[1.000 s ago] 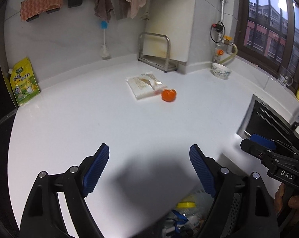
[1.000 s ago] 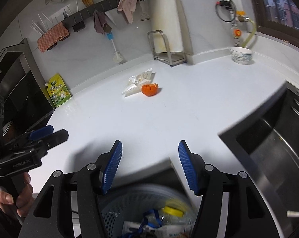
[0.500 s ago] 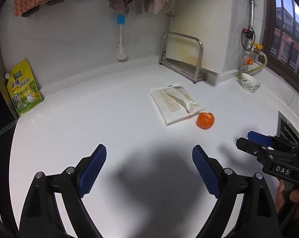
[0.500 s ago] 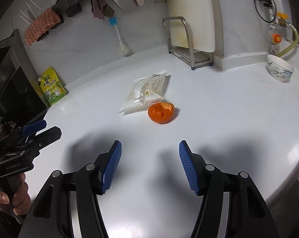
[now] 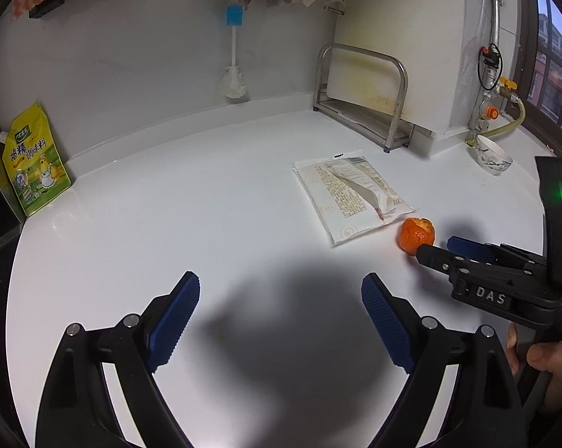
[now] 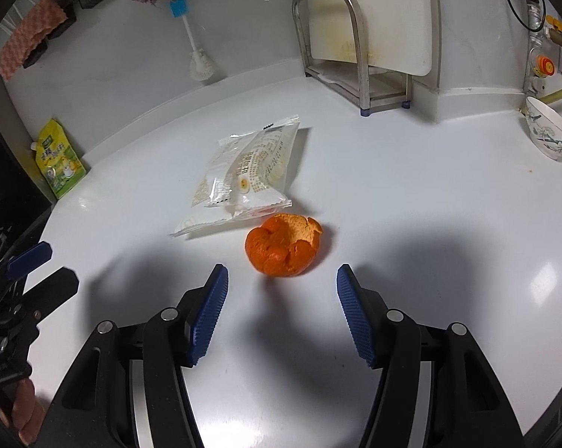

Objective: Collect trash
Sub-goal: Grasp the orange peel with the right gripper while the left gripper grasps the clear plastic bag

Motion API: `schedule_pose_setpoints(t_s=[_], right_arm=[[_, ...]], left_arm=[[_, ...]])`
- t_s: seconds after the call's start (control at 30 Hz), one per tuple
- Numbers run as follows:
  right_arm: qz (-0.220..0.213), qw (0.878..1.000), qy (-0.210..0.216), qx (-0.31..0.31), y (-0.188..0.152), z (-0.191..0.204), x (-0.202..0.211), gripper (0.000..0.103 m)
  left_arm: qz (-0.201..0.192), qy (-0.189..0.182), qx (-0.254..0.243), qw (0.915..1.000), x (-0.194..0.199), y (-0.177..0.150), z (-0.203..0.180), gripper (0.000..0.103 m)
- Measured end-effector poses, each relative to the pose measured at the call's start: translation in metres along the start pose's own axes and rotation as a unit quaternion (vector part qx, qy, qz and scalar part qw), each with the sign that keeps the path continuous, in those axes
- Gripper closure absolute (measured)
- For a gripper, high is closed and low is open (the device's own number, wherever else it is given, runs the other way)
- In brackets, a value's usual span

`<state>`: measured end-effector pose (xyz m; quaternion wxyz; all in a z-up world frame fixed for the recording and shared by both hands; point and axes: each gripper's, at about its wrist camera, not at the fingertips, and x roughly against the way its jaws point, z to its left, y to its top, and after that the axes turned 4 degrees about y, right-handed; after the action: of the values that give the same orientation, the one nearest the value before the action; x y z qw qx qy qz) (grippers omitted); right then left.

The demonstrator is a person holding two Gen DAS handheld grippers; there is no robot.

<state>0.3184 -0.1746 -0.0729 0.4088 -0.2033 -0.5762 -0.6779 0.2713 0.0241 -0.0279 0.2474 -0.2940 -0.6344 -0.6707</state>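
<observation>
An orange peel (image 6: 283, 246) lies on the white counter, just ahead of my right gripper (image 6: 283, 313), which is open and empty with the peel centred beyond its fingertips. An empty clear food wrapper (image 6: 251, 175) lies flat just behind the peel. In the left wrist view the peel (image 5: 417, 235) and wrapper (image 5: 352, 196) sit to the right, and the right gripper (image 5: 436, 250) reaches in beside the peel. My left gripper (image 5: 281, 313) is open and empty over bare counter, well short of both.
A yellow-green pouch (image 5: 34, 160) leans at the left wall. A steel rack (image 5: 363, 97) with a cutting board stands at the back. A bottle brush (image 5: 234, 86) hangs on the wall. A patterned bowl (image 6: 549, 134) sits at the back right by the gas pipe.
Both grippers have moved forward from the counter's front edge and the bin below toward the peel and wrapper. The right gripper now has the peel just ahead of its fingers. Both stay open.
</observation>
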Motion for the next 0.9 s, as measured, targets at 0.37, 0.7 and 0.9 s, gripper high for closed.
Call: schedule_pose_setpoints(t_s=[0.37,0.7,0.9], right_arm=[[0.006,0.999,-0.036,0.030,0.012,0.009,-0.024,0.052],[0.004,0.999,-0.025,0.030,0.010,0.001,-0.011,0.080],[-0.020,0.999,-0.033,0.010,0.005,-0.026,0.018,0.081]], left_arm=[[0.007,0.004,-0.002,1.0000,-0.010,0.004,-0.005,0.016],[0.007,0.004,0.004,1.0000,-0.018,0.013,-0.016,0.015],[0.000,0.003,-0.004,1.0000,-0.025,0.029,-0.039,0.013]])
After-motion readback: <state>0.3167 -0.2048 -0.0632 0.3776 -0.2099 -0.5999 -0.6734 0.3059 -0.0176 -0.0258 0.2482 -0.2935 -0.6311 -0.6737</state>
